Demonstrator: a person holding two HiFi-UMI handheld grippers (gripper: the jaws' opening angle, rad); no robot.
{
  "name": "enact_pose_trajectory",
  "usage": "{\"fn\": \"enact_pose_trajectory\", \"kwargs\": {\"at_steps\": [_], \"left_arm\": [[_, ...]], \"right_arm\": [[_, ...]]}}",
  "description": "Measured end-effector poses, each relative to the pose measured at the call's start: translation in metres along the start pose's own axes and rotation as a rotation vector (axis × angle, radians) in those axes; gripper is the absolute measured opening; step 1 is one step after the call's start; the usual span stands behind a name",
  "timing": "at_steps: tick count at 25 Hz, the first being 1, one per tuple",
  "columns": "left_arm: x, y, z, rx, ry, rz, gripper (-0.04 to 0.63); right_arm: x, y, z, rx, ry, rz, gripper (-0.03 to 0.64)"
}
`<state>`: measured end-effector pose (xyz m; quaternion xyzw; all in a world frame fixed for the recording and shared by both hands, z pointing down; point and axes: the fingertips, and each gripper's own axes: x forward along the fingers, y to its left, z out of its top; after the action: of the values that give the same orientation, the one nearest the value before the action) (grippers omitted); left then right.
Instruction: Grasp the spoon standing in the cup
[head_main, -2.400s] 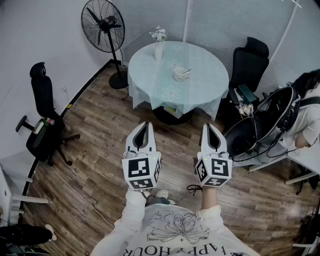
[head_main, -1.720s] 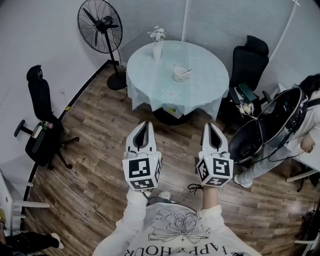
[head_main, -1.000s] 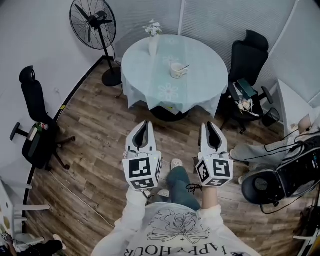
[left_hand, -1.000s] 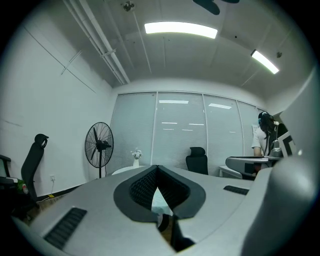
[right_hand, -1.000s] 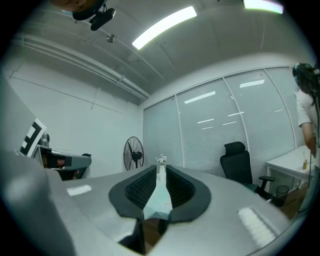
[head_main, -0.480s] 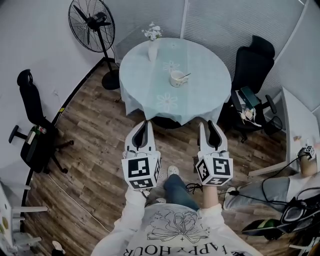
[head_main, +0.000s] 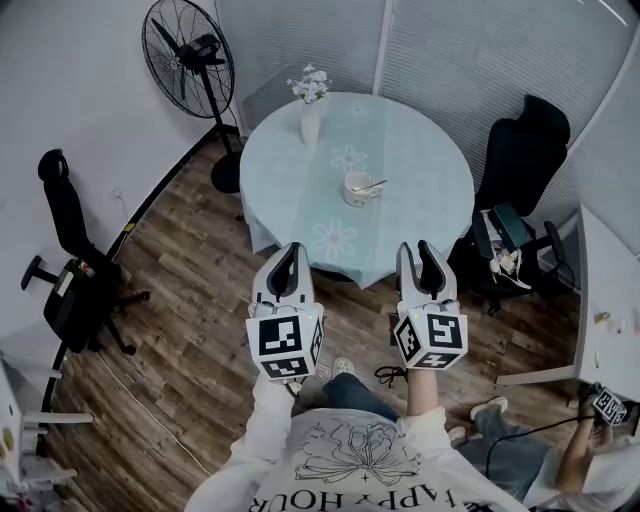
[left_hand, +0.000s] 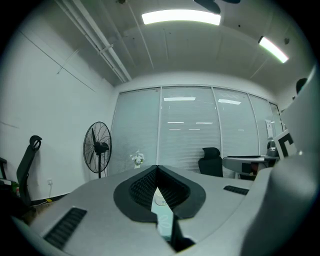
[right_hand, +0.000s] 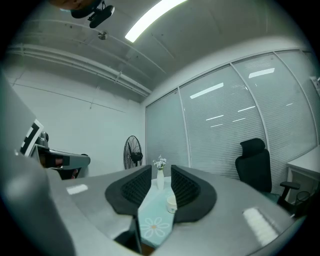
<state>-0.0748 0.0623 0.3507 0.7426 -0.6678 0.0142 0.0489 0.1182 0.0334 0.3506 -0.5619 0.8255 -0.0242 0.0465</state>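
A white cup (head_main: 356, 189) with a spoon (head_main: 373, 184) leaning out of it stands near the middle of a round table (head_main: 420, 210) under a pale teal cloth. Both grippers hover short of the table's near edge, over the wooden floor. My left gripper (head_main: 289, 253) is shut and empty, its tips meeting (left_hand: 157, 169). My right gripper (head_main: 420, 250) is opening, with nothing between its pads (right_hand: 161, 175). Through its gap, far off, I see the cup (right_hand: 171, 202) and a white vase (right_hand: 160, 178). The left gripper view shows the cup (left_hand: 160, 199) below its closed tips.
A white vase of flowers (head_main: 311, 108) stands at the table's far left edge. A standing fan (head_main: 190, 55) is at the back left. Black office chairs sit at the left (head_main: 72, 265) and right (head_main: 522, 165). A white desk (head_main: 612, 300) and a person (head_main: 545, 455) are at the lower right.
The table has come nearer to both grippers as I walked toward it. My right gripper's jaws have parted. The person at the right has slid toward the lower right corner.
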Motion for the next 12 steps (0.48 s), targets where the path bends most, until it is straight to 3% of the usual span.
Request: {"fn": "enact_pose_trajectory", "kwargs": {"at_steps": [12], "left_arm": [[0.088,0.0,-0.002,-0.02,0.004,0.071,0.003]], "right_arm": [[0.092,-0.053,-0.017,0.053,0.033,0.049,0.138]]}}
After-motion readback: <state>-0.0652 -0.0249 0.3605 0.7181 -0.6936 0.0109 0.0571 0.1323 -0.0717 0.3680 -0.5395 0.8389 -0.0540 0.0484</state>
